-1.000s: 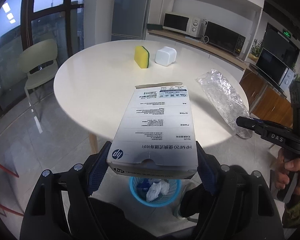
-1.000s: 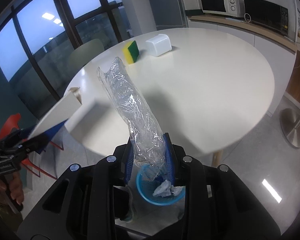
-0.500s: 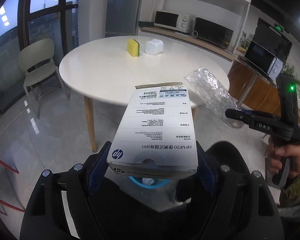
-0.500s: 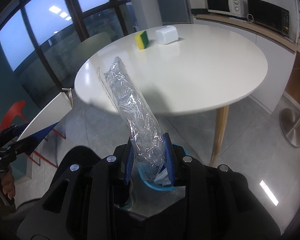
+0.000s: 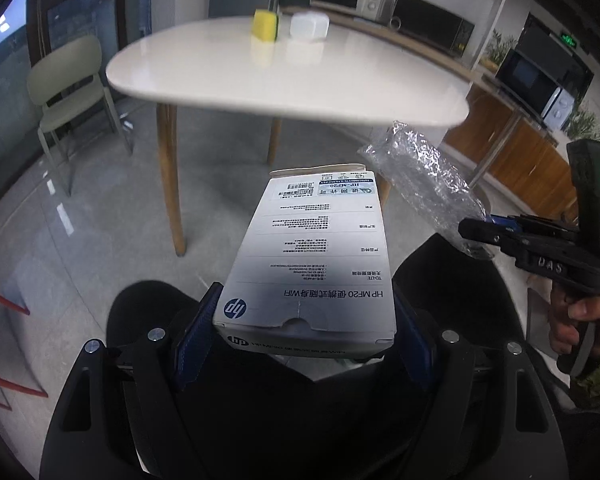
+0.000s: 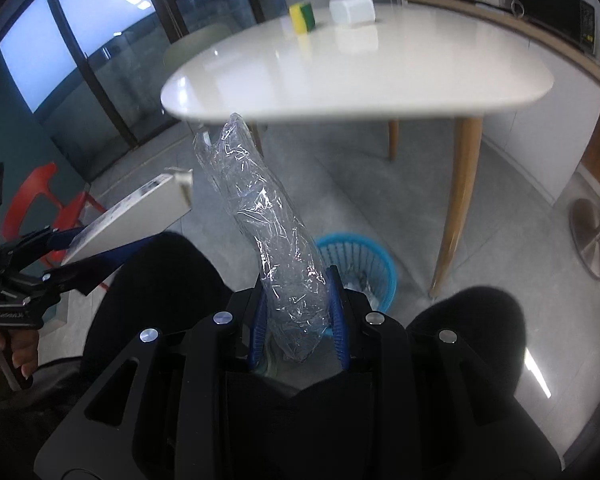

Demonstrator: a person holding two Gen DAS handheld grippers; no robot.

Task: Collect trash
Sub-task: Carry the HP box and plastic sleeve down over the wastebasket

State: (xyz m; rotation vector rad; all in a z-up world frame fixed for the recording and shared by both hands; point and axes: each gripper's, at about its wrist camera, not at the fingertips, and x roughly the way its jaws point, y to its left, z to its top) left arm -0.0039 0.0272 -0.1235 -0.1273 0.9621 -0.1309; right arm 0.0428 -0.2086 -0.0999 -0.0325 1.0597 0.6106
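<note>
- Lowered since a second ago: both views now from under the worktop [image 5: 284, 80] rim, its wooden legs in sight, where earlier the top surface filled the view.
- Carried away from the worktop: white HP carton [image 5: 312, 256], now over the floor, above the person's dark knees.
- Left tongs [image 5: 304, 332]: clamped on the near end of the carton, blue pads pressed on both sides, same grip as before.
- Right tongs [image 6: 298, 320]: clamped on the lower end of a crumpled clear plastic wrapper [image 6: 268, 232], the rest pointing up and away.
- Blue bin [image 6: 360, 264]: on the floor just behind the right tongs in the right wrist view, near one worktop leg; hidden in the left wrist view, where it showed a second ago.
- Meaning for the task, as a judgement: both pieces of trash picked up and brought low near the bin; release not yet done, wrapper likely closer to the opening than the carton.
- Count: two tongs, each held by one hand [image 5: 580, 320].
- Count: two pieces of trash held, one carton and one wrapper.
- Count: one bin, some pale rubbish already inside, number not clear.
- Count: two things left on the worktop, one yellow-green sponge [image 5: 265, 25] and one white container [image 5: 309, 28], side by side at the far edge.
</note>
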